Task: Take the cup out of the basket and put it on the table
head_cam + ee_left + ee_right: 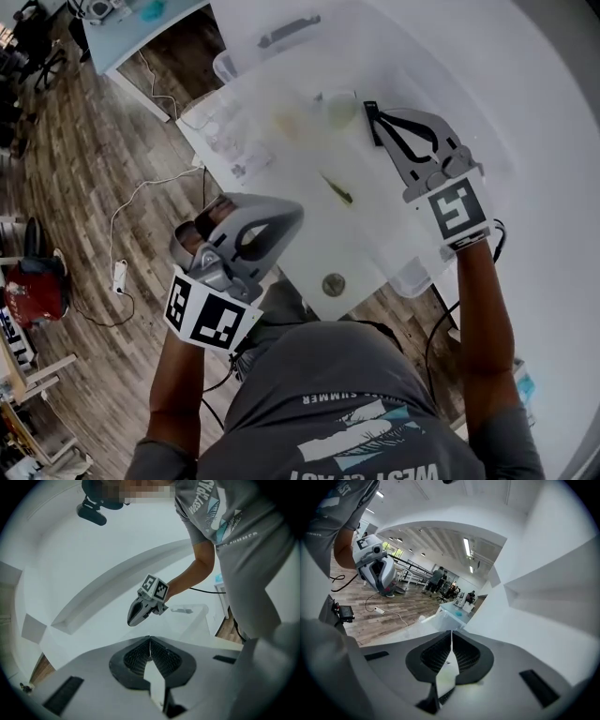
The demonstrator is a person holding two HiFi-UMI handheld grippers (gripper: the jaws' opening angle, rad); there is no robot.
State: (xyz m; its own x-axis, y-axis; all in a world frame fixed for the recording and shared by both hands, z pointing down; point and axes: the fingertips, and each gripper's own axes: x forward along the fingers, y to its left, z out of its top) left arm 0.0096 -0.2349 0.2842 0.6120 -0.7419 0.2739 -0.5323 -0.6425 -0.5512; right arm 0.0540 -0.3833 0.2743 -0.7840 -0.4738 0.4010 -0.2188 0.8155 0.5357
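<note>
Containers: clear basket [234, 141] on the table's left part, with small clear pieces in it that are washed out by glare. Pale greenish cup [339, 108] at far middle, just left of the right gripper's tips. Can't tell whether it stands inside the basket's wall or beside it. Clear bin [281, 33] farther back with a dark handle on top, contents unreadable. Clear tub [412, 277] at the near right edge, contents not visible.

Left gripper [150, 640]: jaws pressed together with nothing between them, held off the table's near left corner, above the floor. Right gripper [451, 634]: jaws also closed and empty, over the table right of middle.

Surface: white table [525, 141], heavy glare. Olive sliver [339, 190] at middle, small round disc [333, 284] near the front edge.

Room: wood-plank floor [84, 187] at left, with a red object [33, 291] and a white power strip [120, 275] with its cable. Pale blue table [141, 28] at far left. People [440, 578] far off by desks.
</note>
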